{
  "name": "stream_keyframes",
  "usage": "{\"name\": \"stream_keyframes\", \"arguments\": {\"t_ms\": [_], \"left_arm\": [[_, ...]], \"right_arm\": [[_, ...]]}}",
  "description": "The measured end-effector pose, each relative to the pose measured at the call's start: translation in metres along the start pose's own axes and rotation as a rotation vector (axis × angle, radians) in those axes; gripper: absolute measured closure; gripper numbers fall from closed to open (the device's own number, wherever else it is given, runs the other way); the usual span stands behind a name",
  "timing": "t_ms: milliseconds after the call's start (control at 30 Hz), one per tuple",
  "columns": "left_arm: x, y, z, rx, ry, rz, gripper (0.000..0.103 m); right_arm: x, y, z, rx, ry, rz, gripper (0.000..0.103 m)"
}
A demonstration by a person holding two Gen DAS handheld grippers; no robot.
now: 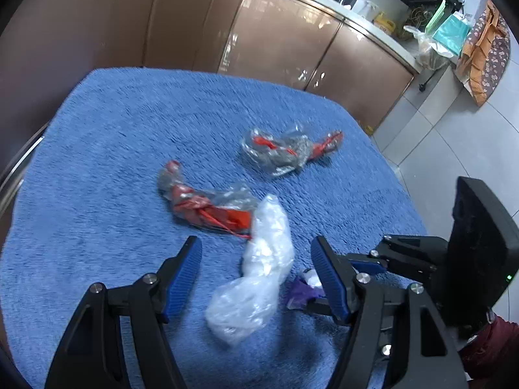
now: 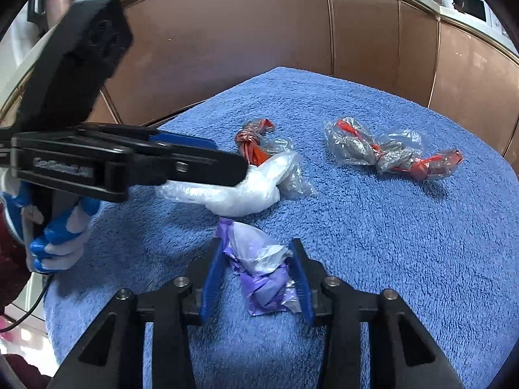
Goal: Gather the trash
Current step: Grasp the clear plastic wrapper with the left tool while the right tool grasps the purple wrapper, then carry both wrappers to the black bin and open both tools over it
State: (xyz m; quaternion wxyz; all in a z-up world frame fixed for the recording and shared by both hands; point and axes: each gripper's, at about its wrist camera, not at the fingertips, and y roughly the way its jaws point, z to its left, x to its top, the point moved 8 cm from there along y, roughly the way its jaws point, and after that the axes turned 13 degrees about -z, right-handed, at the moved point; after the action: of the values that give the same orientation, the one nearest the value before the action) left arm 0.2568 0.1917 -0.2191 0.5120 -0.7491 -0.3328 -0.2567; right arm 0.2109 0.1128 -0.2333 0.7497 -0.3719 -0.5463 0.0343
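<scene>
Several pieces of trash lie on a blue towel (image 1: 97, 162). My left gripper (image 1: 257, 246) is open and straddles a crumpled white plastic bag (image 1: 259, 272) without pressing on it. In the right wrist view the same bag (image 2: 233, 194) lies under the left gripper's tip. My right gripper (image 2: 256, 246) is shut on a crumpled purple and white wrapper (image 2: 262, 275), with both blue pads against its sides. That wrapper (image 1: 301, 291) shows partly behind the left gripper's right finger. Two red and clear plastic wrappers (image 1: 207, 207) (image 1: 285, 149) lie farther out.
Brown glossy cabinet doors (image 1: 275, 32) stand behind the towel-covered surface, under a cluttered counter (image 1: 405, 29). Grey floor tiles (image 1: 454, 129) lie past the towel's right edge. A hand in a blue and white glove (image 2: 58, 236) holds the left gripper's handle.
</scene>
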Motion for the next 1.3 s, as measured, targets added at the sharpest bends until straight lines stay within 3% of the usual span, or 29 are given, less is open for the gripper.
{"name": "stream_keyframes", "arguments": {"t_ms": [33, 167, 333, 867, 1300], "left_arm": [[-0.001, 0.003, -0.002, 0.002, 0.003, 0.009, 0.036], [-0.008, 0.009, -0.006, 0.018, 0.01, 0.036, 0.037], [-0.015, 0.016, -0.015, 0.01, 0.014, 0.067, 0.069], [-0.025, -0.023, -0.073, 0.006, 0.08, 0.047, 0.071], [-0.018, -0.053, -0.177, -0.096, 0.218, -0.002, 0.071]], "right_arm": [[-0.002, -0.003, -0.001, 0.001, 0.0, 0.004, 0.075], [-0.014, -0.025, -0.008, -0.009, 0.024, 0.005, 0.076], [-0.03, -0.055, -0.02, -0.041, 0.062, -0.004, 0.076], [-0.067, -0.185, -0.058, -0.196, 0.197, -0.144, 0.076], [-0.091, -0.308, -0.088, -0.412, 0.297, -0.312, 0.076]]}}
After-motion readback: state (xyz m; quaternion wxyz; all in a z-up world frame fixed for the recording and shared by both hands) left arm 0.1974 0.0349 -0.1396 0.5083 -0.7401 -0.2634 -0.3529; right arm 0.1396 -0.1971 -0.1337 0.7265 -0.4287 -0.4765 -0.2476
